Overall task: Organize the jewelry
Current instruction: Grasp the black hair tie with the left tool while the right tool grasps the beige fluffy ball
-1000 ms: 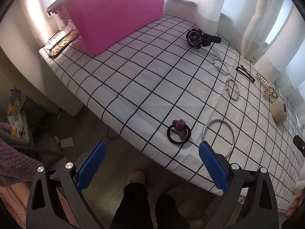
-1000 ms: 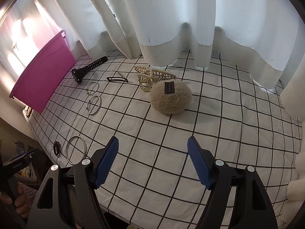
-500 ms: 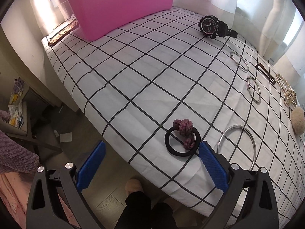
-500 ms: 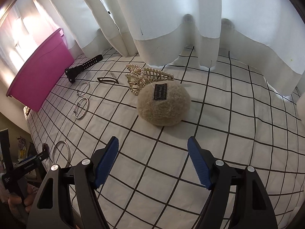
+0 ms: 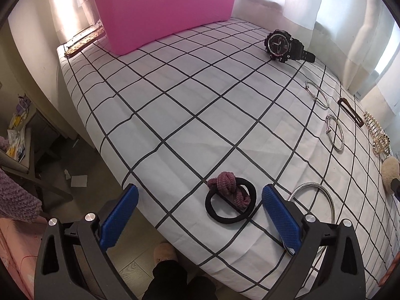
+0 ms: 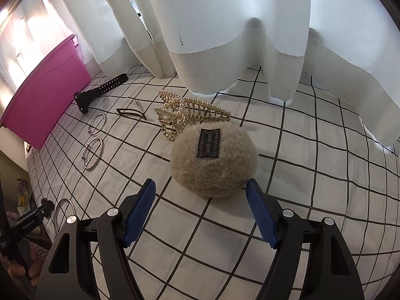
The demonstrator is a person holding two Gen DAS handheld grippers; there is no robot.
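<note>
My left gripper is open and empty, its blue pads on either side of a black hair tie with a mauve knot near the table's front edge. A large silver bangle lies just right of it. My right gripper is open and empty, close in front of a beige fluffy pom-pom with a black label. A gold pearl hair claw lies behind the pom-pom.
A pink box stands at the back left of the checked tablecloth. A black watch, two silver bangles and a brown hair clip lie along the right. White curtains hang behind.
Both grippers moved forward and lower: the left closed in on the hair tie, the right closed in on the pom-pom. Both stayed open.
</note>
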